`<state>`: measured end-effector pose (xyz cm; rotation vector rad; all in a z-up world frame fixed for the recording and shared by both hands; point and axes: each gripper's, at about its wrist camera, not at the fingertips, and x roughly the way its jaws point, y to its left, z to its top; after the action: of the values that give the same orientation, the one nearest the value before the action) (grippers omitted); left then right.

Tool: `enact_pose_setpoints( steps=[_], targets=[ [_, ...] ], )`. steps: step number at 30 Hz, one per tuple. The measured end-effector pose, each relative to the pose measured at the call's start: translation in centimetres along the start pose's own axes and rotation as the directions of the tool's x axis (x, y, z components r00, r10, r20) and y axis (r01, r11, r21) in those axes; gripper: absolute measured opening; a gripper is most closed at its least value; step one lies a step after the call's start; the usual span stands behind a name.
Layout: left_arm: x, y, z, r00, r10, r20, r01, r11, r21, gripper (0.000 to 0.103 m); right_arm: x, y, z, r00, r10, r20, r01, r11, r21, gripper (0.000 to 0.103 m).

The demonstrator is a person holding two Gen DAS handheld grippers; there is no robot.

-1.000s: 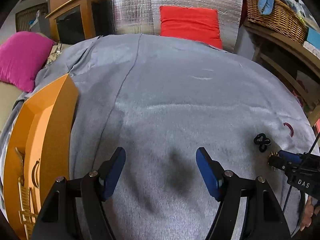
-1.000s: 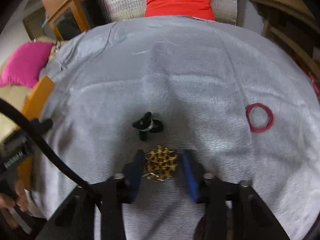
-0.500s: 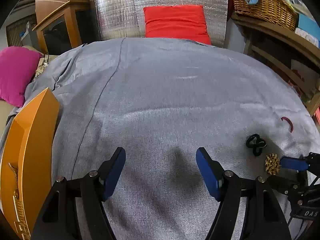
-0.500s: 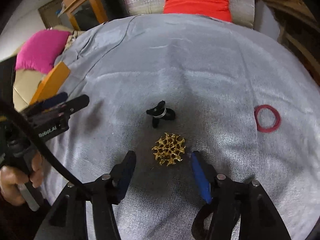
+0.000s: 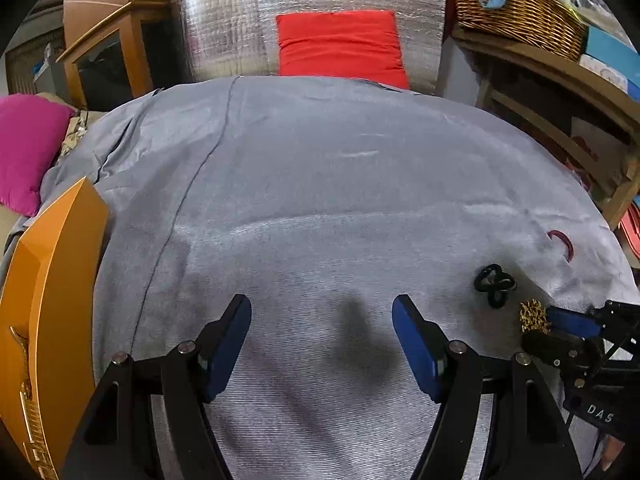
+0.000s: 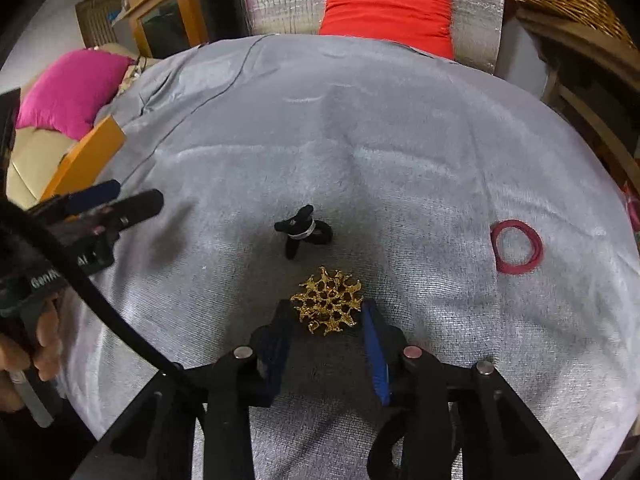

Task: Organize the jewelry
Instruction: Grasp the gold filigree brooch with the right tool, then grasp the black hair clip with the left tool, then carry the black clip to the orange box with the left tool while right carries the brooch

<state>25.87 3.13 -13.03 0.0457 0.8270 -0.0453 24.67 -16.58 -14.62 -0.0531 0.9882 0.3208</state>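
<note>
A gold filigree ornament [image 6: 328, 304] lies on the grey cloth [image 6: 360, 140] between the blue pads of my right gripper [image 6: 326, 309]. Its jaws are closing and both pads touch the ornament's sides. In the left wrist view the same ornament [image 5: 534, 316] sits at the right gripper's tip [image 5: 560, 328]. Just beyond it lies a black hair tie [image 6: 304, 230], and a red band [image 6: 518, 246] rests farther right. My left gripper [image 5: 322, 312] hovers open over bare cloth with nothing between its fingers. An orange jewelry box [image 5: 52, 280] stands at the cloth's left edge.
A pink cushion [image 5: 24, 152] lies beyond the box on the left. A red cushion [image 5: 340, 46] leans on a silver foil panel [image 5: 248, 20] at the back. A wooden shelf [image 5: 560, 92] with a wicker basket [image 5: 516, 12] lines the right side.
The right gripper opened wide around the gold ornament, then narrowed onto it again. The left gripper shifted away from the orange box, toward the right, still open.
</note>
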Motion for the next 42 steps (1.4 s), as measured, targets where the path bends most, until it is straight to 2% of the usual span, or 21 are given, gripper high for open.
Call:
enact_pose_setpoints(
  steps=[3, 7, 11, 17, 22, 23, 24, 25, 27, 28, 31, 37, 42],
  targets=[
    [-0.1, -0.5, 0.1, 1.000, -0.016, 0.009, 0.016, 1.000, 0.011, 0.074, -0.6, -0.9, 0.0, 1.000, 0.011, 0.008, -0.011, 0.999, 0.031, 0.037],
    [0.1, -1.4, 0.2, 0.999, -0.052, 0.010, 0.052, 0.998, 0.021, 0.074, -1.3, -2.6, 0.2, 1.000, -0.014, 0.028, 0.012, 0.996, 0.085, 0.037],
    [0.5, -3.3, 0.4, 0.990, -0.144, -0.001, 0.144, 0.989, 0.024, 0.074, -1.1, -4.9, 0.2, 0.999, -0.035, 0.001, 0.034, 0.985, 0.168, 0.037],
    [1.3, -7.9, 0.5, 0.970, -0.244, -0.006, 0.242, 0.961, 0.132, 0.074, -0.3, -7.0, 0.2, 0.999, 0.024, -0.036, -0.014, 0.968, 0.249, 0.037],
    [2.9, -9.0, 0.8, 0.968, -0.248, -0.035, 0.251, 0.955, 0.161, 0.074, 0.0, -8.5, 0.1, 0.995, 0.087, -0.040, -0.069, 0.942, 0.329, 0.037],
    [3.3, -9.0, 0.8, 0.966, -0.255, -0.039, 0.258, 0.953, 0.156, 0.072, 0.0, -8.8, 0.1, 0.994, 0.098, -0.041, -0.079, 0.937, 0.341, 0.037],
    [3.6, -8.9, 0.8, 0.963, -0.266, -0.045, 0.270, 0.951, 0.148, 0.060, 0.0, -8.8, 0.1, 0.994, 0.103, -0.042, -0.083, 0.935, 0.345, 0.037],
    [3.9, -8.9, 0.8, 0.959, -0.279, -0.056, 0.284, 0.948, 0.141, 0.042, 0.0, -8.9, 0.1, 0.994, 0.105, -0.043, -0.084, 0.934, 0.346, 0.037],
    [4.0, -8.9, 0.8, 0.954, -0.292, -0.070, 0.299, 0.942, 0.149, 0.029, 0.0, -8.8, 0.1, 0.994, 0.101, -0.044, -0.080, 0.937, 0.340, 0.037],
    [3.9, -8.7, 0.9, 0.953, -0.294, -0.067, 0.301, 0.941, 0.157, 0.025, 0.0, -8.8, 0.0, 0.994, 0.098, -0.045, -0.077, 0.938, 0.337, 0.037],
    [3.5, -8.6, 0.7, 0.946, -0.315, -0.072, 0.322, 0.932, 0.163, 0.023, 0.0, -8.6, 0.1, 0.995, 0.093, -0.045, -0.072, 0.939, 0.336, 0.037],
    [2.0, -7.4, 0.5, 0.944, -0.323, -0.066, 0.329, 0.931, 0.156, 0.022, -0.2, -7.7, 0.4, 0.996, 0.079, -0.030, -0.065, 0.944, 0.322, 0.037],
    [0.6, -5.2, -0.1, 0.954, -0.294, -0.057, 0.299, 0.944, 0.135, 0.022, -0.6, -6.1, 0.9, 0.997, 0.075, -0.001, -0.072, 0.951, 0.299, 0.037]
  ],
)
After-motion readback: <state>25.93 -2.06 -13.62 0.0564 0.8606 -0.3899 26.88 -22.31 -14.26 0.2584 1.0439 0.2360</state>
